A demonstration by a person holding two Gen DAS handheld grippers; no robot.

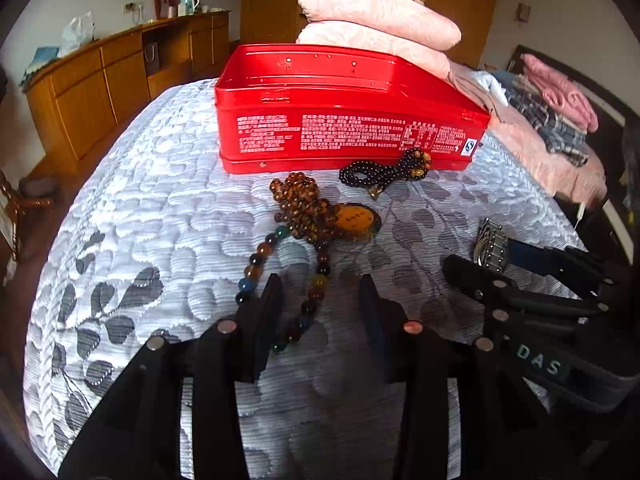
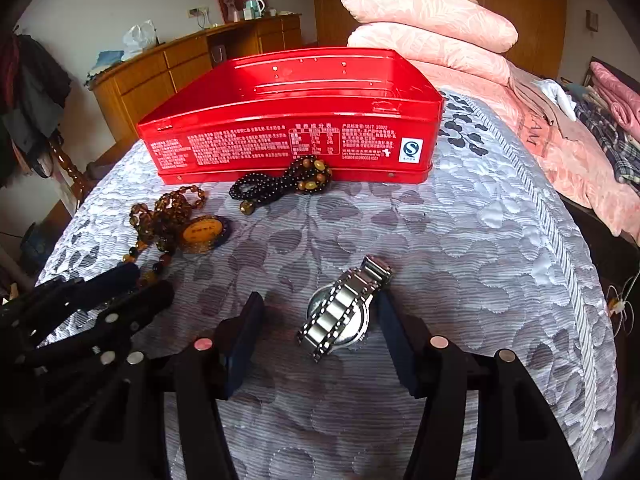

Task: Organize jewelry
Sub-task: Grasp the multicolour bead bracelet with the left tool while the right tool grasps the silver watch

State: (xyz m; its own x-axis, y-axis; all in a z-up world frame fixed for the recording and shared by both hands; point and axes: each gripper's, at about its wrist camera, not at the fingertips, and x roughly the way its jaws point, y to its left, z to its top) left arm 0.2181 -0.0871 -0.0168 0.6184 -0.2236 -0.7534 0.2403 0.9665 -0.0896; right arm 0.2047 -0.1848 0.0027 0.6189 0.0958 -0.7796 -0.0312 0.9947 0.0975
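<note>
An open red tin box point(image 1: 344, 120) point(image 2: 288, 136) stands on the bed. In front of it lie a black bead bracelet point(image 1: 384, 172) point(image 2: 280, 184) and an amber bead necklace with an oval pendant point(image 1: 312, 216) point(image 2: 180, 224); its multicoloured strand point(image 1: 316, 292) runs between the fingers of my open left gripper point(image 1: 320, 292). A steel watch point(image 2: 344, 312) point(image 1: 490, 248) lies on the quilt between the fingers of my open right gripper point(image 2: 320, 308), close to the right finger. Each gripper also shows in the other view: the right point(image 1: 520, 280), the left point(image 2: 100, 292).
A grey-white leaf-patterned quilt point(image 1: 160, 200) point(image 2: 480, 240) covers the bed. Stacked pink pillows and a spotted blanket point(image 1: 380, 12) point(image 2: 432, 20) sit behind the box. Folded clothes point(image 1: 560, 120) lie at right. A wooden sideboard point(image 1: 120, 72) stands along the left wall.
</note>
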